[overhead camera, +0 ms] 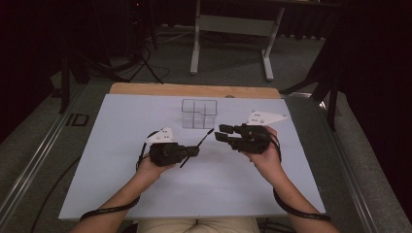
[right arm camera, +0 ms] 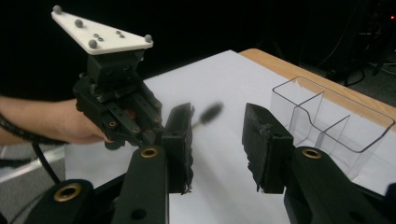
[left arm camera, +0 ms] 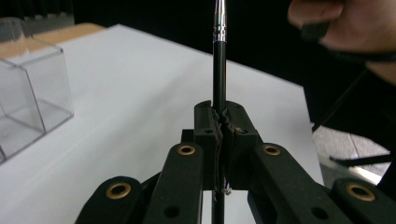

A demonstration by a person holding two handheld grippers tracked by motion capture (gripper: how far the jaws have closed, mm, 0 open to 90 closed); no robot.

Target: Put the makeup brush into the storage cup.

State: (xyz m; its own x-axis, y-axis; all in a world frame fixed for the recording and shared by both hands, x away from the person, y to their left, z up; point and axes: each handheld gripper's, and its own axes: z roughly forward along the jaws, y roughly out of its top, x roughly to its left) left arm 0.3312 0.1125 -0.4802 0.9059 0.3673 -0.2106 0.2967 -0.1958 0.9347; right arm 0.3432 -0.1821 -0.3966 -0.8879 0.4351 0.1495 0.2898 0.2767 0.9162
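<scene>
My left gripper (overhead camera: 197, 150) (left arm camera: 221, 116) is shut on a thin black brush (overhead camera: 204, 138) (left arm camera: 219, 65) with a silver ferrule, gripping it partway along the handle. The brush slants up and away towards the right gripper. In the right gripper view its dark, blurred head (right arm camera: 210, 113) hangs just beyond the gap between the jaws. My right gripper (overhead camera: 221, 134) (right arm camera: 217, 140) is open, points left at the brush tip, and has nothing between its pads. A clear divided box (overhead camera: 199, 114) (left arm camera: 28, 93) (right arm camera: 327, 121) stands on the white board (overhead camera: 145, 194) behind both grippers.
A strip of wooden table (overhead camera: 194, 90) shows past the board's far edge. A white desk frame (overhead camera: 233, 24) stands on the floor beyond. Cables trail from both grippers along the forearms. Dark stands and cables flank the table.
</scene>
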